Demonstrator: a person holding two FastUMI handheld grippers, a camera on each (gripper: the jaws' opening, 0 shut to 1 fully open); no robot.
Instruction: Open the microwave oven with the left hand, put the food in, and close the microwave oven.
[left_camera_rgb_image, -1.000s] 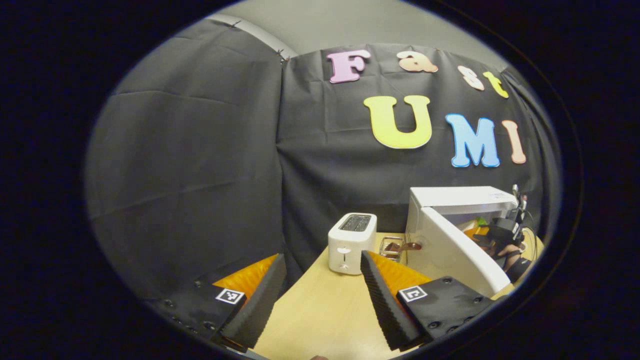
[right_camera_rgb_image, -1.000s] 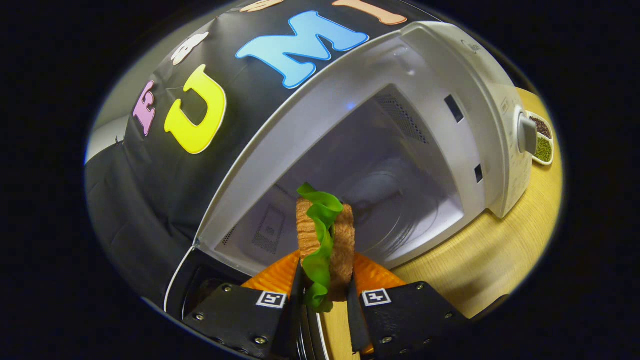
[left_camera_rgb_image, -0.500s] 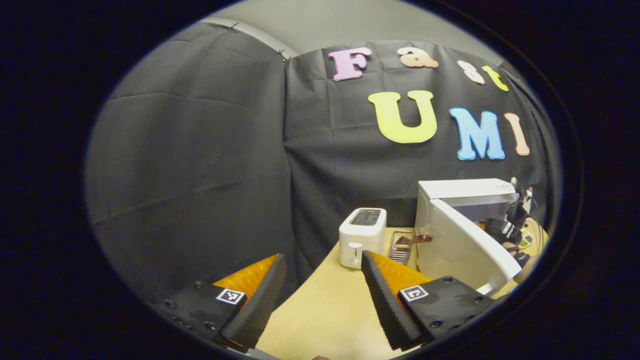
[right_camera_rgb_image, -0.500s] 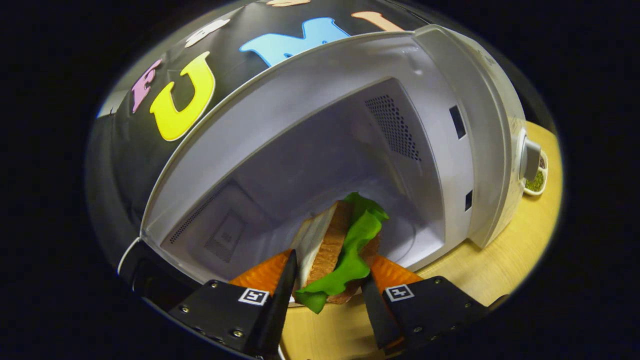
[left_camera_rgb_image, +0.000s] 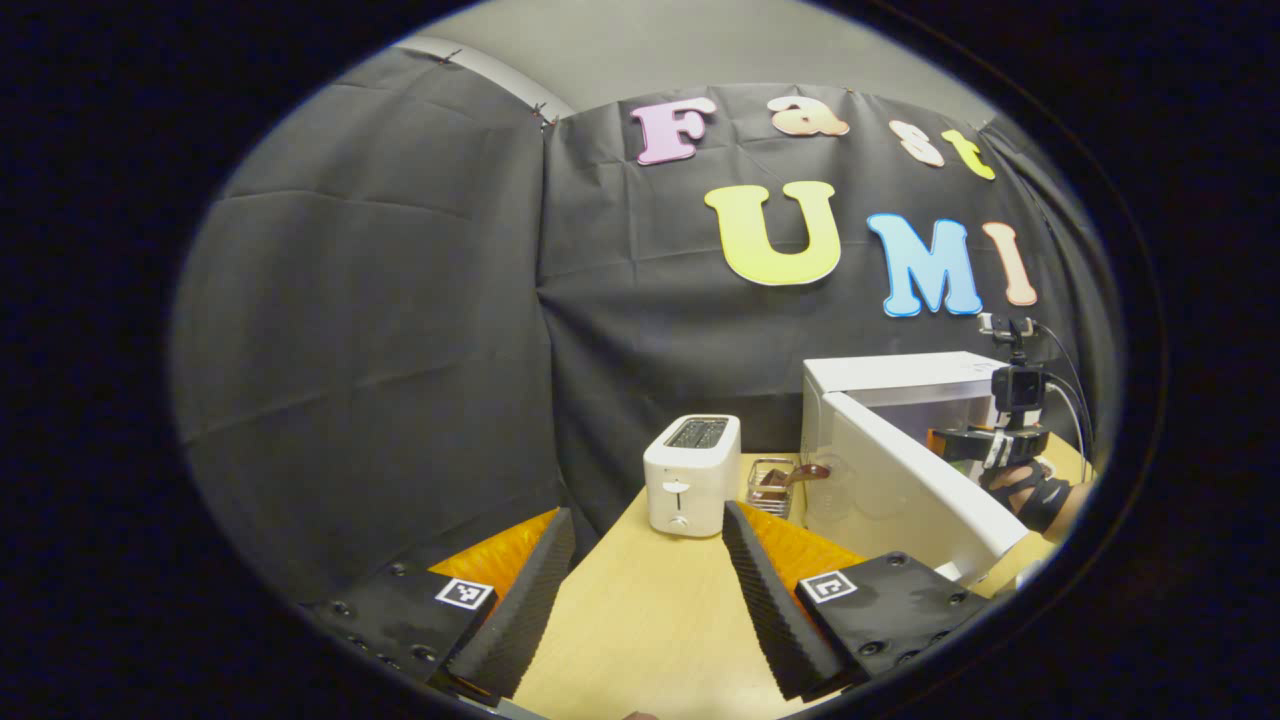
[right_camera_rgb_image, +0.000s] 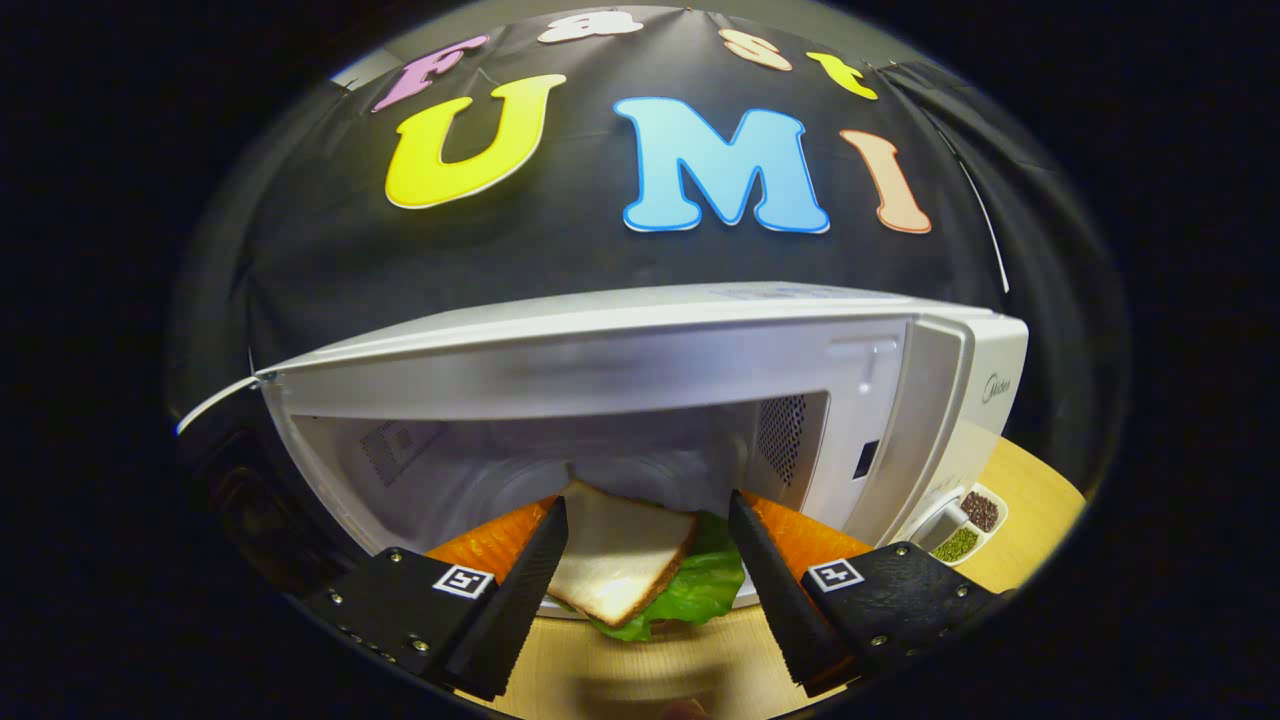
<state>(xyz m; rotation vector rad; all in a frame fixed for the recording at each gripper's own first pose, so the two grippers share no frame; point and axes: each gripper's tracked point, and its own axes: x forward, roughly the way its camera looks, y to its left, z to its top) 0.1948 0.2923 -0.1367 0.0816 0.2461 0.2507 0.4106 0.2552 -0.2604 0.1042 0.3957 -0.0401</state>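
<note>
The white microwave (right_camera_rgb_image: 640, 330) stands with its door (left_camera_rgb_image: 900, 490) swung open. A sandwich (right_camera_rgb_image: 620, 555) of white bread and green lettuce lies flat at the front of the cavity floor. My right gripper (right_camera_rgb_image: 648, 505) is open just in front of the cavity, its fingers (right_camera_rgb_image: 525, 580) standing either side of the sandwich without pressing on it. In the left gripper view the right gripper (left_camera_rgb_image: 1000, 440) and the hand (left_camera_rgb_image: 1030, 495) holding it are at the oven's mouth. My left gripper (left_camera_rgb_image: 646, 530) is open and holds nothing, over the wooden table (left_camera_rgb_image: 640, 620) left of the door.
A white toaster (left_camera_rgb_image: 690, 475) stands left of the microwave, with a small wire rack (left_camera_rgb_image: 775, 485) holding something brown between them. A little divided dish (right_camera_rgb_image: 960, 530) of dark and green grains sits on the table at the oven's right corner. Black cloth walls close in behind.
The right gripper opened and levelled out, letting go of the sandwich, which went from upright between the fingers to flat on the oven floor. The left gripper only drifted slightly.
</note>
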